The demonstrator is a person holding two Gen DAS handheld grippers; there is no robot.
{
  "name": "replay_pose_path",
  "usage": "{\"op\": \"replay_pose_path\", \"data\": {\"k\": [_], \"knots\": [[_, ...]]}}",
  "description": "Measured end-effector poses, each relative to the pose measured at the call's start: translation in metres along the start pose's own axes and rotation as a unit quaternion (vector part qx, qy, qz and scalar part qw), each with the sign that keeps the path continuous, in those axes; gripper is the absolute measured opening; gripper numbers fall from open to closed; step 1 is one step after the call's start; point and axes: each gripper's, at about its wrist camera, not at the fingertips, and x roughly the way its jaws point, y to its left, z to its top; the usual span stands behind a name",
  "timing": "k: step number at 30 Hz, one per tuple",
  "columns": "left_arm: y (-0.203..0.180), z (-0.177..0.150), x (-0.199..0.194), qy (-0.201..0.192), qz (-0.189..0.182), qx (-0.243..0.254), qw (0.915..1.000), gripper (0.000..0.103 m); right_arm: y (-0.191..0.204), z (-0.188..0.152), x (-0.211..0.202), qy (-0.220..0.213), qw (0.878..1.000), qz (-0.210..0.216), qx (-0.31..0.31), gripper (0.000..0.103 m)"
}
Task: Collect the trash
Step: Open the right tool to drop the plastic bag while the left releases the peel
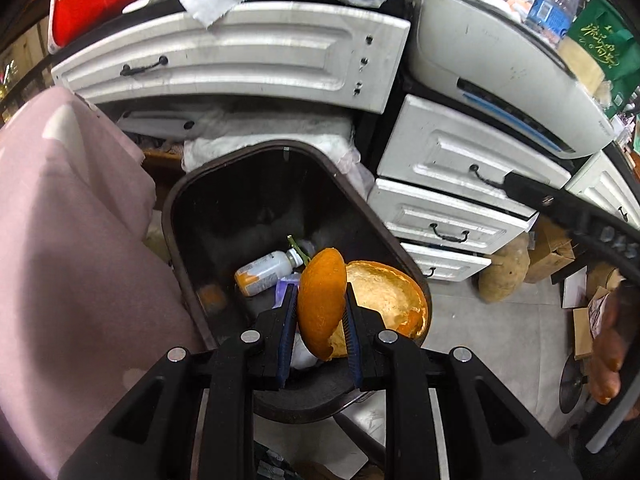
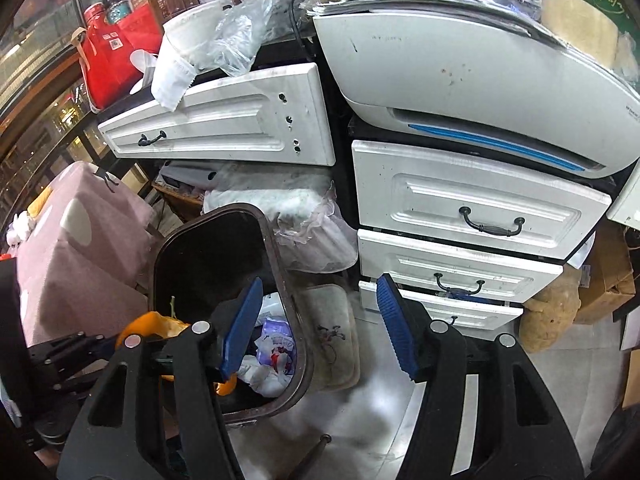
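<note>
The far inner wall of the bin [image 1: 248, 200] is lost in shadow, and its contents there cannot be made out. Its near rim is covered by the left gripper [image 1: 320, 304] in the left wrist view. The label on the small bottle [image 1: 262, 272] is too blurred to be read. In the right wrist view, the orange peel [image 2: 154, 326] is largely hidden behind a gripper arm. The printer [image 2: 480, 92] is cut off at the right edge. The floor [image 2: 360, 408] is smeared by blur.
</note>
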Motion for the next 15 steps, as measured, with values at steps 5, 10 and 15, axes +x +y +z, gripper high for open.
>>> {"op": "replay_pose_path", "data": {"k": [5,10,15], "knots": [[0.003,0.001,0.008,0.012,0.0,-0.006,0.9999,0.041,0.001,0.002,-0.004,-0.005,1.0,0.004,0.0,0.06],[0.0,0.003,0.002,-0.008,0.001,-0.003,1.0,0.083,0.001,0.003,-0.005,-0.006,1.0,0.002,0.001,0.066],[-0.01,0.004,-0.009,-0.015,-0.007,0.015,0.9997,0.086,-0.001,0.007,-0.011,-0.017,1.0,-0.003,0.001,0.077]]}}
